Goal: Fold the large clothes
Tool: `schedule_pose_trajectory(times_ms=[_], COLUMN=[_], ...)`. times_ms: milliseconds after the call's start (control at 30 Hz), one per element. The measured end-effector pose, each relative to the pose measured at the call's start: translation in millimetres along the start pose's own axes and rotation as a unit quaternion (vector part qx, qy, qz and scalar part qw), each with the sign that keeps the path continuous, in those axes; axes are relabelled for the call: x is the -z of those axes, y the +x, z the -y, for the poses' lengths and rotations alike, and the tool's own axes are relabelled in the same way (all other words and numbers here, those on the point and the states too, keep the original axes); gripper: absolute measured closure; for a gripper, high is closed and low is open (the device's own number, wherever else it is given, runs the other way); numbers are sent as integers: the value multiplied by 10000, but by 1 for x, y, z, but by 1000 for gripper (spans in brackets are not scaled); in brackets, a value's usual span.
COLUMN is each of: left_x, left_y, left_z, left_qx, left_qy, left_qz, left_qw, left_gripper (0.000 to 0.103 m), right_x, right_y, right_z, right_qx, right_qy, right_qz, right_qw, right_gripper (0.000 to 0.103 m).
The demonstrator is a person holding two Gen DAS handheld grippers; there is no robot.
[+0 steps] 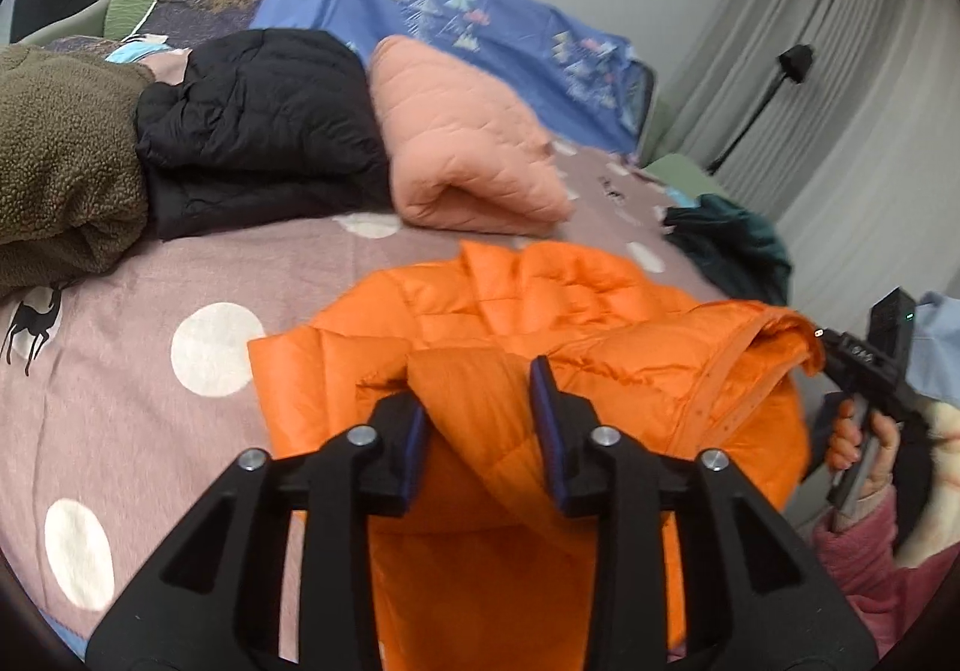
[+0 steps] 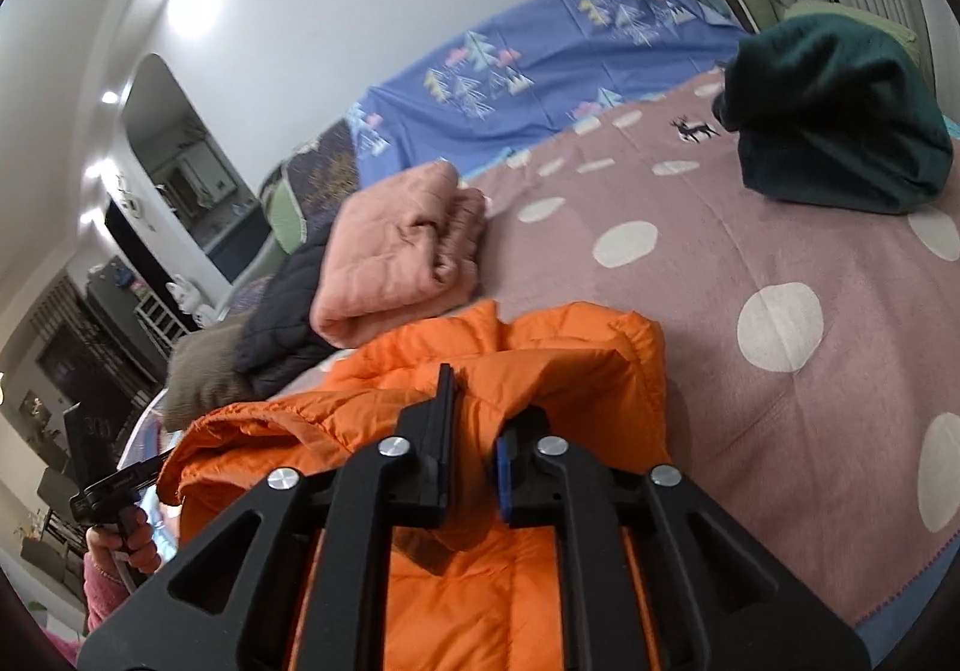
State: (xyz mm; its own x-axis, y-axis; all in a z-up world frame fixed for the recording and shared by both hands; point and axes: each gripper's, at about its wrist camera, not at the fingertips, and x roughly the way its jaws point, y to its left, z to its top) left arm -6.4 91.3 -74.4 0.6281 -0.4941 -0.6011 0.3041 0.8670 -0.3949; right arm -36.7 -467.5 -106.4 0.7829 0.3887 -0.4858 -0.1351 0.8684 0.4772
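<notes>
Orange jacket point(image 1: 540, 335): lower centre of both views, lying on the dotted bedspread point(image 1: 132, 371)
Left gripper point(image 1: 480, 419): clamped on a fold of orange fabric
Right gripper point(image 2: 474, 449): gripping the jacket edge (fabric bunched between the pads)
Folded pile: pink point(image 1: 468, 149), black point(image 1: 258, 125), brown point(image 1: 60, 155), upper left

No text, label, brand or number can be read in either view. Faint markings show on the black right gripper point(image 1: 864, 356) body, too small and blurred to make out.
</notes>
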Motion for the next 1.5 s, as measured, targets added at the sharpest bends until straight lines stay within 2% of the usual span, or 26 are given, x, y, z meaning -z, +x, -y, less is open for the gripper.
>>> schedule_pose_trajectory(times_ms=[100, 200, 267, 300, 333, 400, 500, 533, 567, 600, 667, 700, 767, 867, 900, 933, 1100, 1133, 1167, 1233, 1400, 1500], left_x=[-5, -16, -25, -31, -34, -40, -39, -37, -35, -33, -32, -31, -30, -29, -28, -28, -17, -13, -11, -11, 0, 1], left_y=[11, 4, -9, -23, -30, -46, -59, -60, -59, -55, -37, -25, 7, 53, 70, 84, 127, 132, 130, 126, 133, 136], left_z=[-4, -9, -13, -13, -12, -7, 10, 18, 29, 37, 57, 65, 82, 98, 99, 97, 55, 41, 32, 17, 20, 17], left_qx=[-69, 150, 259, 217, 226, 260, 335, 353, 380, 380, 355, 319, -46, -917, -1301, -1524, -2304, -2225, -2007, -1793, -1895, -1828], left_qy=[-42, -261, -492, -501, -440, -318, 33, 196, 426, 566, 955, 1082, 1387, 1886, 2030, 2051, 1817, 1719, 1563, 1149, 1258, 1185], left_qz=[-69, -13, 249, 568, 699, 967, 1150, 1170, 1119, 1052, 794, 636, 287, 9, -107, -239, -678, -682, -605, -549, -481, -509], left_qw=[9999, 9995, 9981, 9969, 9963, 9945, 9928, 9923, 9921, 9921, 9916, 9916, 9899, 9778, 9704, 9665, 9536, 9572, 9652, 9755, 9726, 9747], left_gripper=[64, 53, 26, 24, 24, 24, 25, 31, 41, 47, 64, 64, 66, 66, 66, 66, 47, 44, 42, 40, 38, 38], right_x=[-4, -10, -13, -16, -16, -19, -20, -19, -18, -16, -12, -10, -7, -8, -9, -10, -2, 1, 2, 4, 11, 14], right_y=[10, 9, 2, -3, -8, -21, -39, -43, -44, -41, -22, -11, 15, 59, 71, 82, 137, 145, 151, 155, 164, 167], right_z=[4, 0, -4, -7, -9, -16, -32, -39, -46, -53, -72, -79, -89, -97, -95, -90, -44, -31, -21, -19, -20, -25], right_qx=[137, 168, 88, -23, -68, -65, -35, -34, -15, 31, 398, 592, 886, 1209, 1287, 1320, 1571, 1389, 1223, 1209, 1325, 1434], right_qy=[99, -41, -135, -161, -173, -257, -611, -768, -929, -1081, -1595, -1774, -2085, -2474, -2494, -2451, -1782, -1524, -1292, -1265, -1401, -1508], right_qz=[-51, -65, -24, 24, 80, 327, 667, 749, 769, 737, 506, 398, 168, -77, -151, -276, -1026, -1121, -1140, -1167, -1109, -1120], right_qw=[9998, 9998, 9999, 9999, 9998, 9991, 9959, 9942, 9927, 9914, 9851, 9815, 9739, 9613, 9597, 9601, 9659, 9721, 9774, 9776, 9749, 9717], right_gripper=[79, 78, 72, 64, 60, 44, 43, 43, 43, 43, 43, 43, 45, 45, 45, 45, 45, 45, 44, 43, 41, 41])
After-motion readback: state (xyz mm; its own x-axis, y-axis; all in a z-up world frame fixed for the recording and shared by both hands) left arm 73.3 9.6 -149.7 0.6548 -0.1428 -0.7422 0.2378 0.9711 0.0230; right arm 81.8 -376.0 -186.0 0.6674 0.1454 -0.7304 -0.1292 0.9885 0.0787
